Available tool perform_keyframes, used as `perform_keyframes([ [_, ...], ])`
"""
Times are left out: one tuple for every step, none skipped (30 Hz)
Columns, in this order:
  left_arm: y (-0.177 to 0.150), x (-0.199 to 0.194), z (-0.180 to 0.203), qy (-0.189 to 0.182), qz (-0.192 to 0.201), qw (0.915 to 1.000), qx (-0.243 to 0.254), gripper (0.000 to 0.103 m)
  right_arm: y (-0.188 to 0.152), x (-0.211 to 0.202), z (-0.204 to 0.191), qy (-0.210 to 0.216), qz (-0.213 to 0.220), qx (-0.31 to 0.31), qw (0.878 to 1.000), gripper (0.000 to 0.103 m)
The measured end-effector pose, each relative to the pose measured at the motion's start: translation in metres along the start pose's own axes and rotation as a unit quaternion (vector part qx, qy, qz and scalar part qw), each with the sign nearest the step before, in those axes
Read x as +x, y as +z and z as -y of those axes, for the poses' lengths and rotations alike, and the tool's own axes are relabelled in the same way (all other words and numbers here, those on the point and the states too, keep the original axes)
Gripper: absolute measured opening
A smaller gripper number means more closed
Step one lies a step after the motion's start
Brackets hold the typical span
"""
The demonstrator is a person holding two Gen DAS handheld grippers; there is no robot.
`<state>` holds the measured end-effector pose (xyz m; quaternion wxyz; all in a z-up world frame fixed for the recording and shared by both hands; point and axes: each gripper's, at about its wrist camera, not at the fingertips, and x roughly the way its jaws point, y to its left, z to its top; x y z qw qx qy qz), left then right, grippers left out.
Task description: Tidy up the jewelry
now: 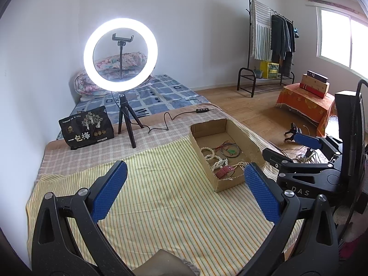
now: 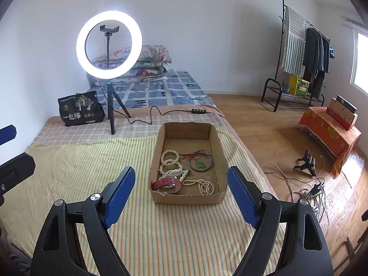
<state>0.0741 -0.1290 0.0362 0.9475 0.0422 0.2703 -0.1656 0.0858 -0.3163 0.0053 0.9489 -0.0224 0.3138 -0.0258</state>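
Right gripper (image 2: 180,189), jaws spread wide and holding nothing, hovers above the striped cloth (image 2: 92,172) with the cardboard box (image 2: 187,199) directly ahead, the box's near wall framed between its blue pads. Left gripper (image 1: 185,177), equally wide and empty, sits to the left; from its view the box (image 1: 226,185) lies ahead and to the right, so the right gripper is judged the nearer and better aligned of the two. The box's long axis runs away from the right gripper, roughly along its line of sight. Contents, near to far: a red-strapped watch (image 2: 166,182) at the near left corner, touching a pearl strand (image 2: 203,186) beside it; stacked bead bracelets (image 2: 170,161) along the left wall; a dark bangle (image 2: 199,161) ringing a green pendant (image 2: 200,163) on a red cord. All jewelry appears to be in the box already. Beyond stand a lit ring light (image 2: 109,44) on a tripod and a black snack bag (image 2: 79,108).
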Motion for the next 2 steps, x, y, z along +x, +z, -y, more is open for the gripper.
perform_keyframes([
  [0.0002, -0.0003, 0.0000, -0.002, 0.001, 1.0000, 0.001, 0.103, -0.0002, -0.0001, -0.0001, 0.000, 0.000, 0.000, 1.000, 0.082],
  [0.0004, -0.0002, 0.0000, -0.003, 0.001, 1.0000, 0.002, 0.103, -0.0012, -0.0008, -0.0003, 0.000, 0.000, 0.000, 1.000, 0.082],
])
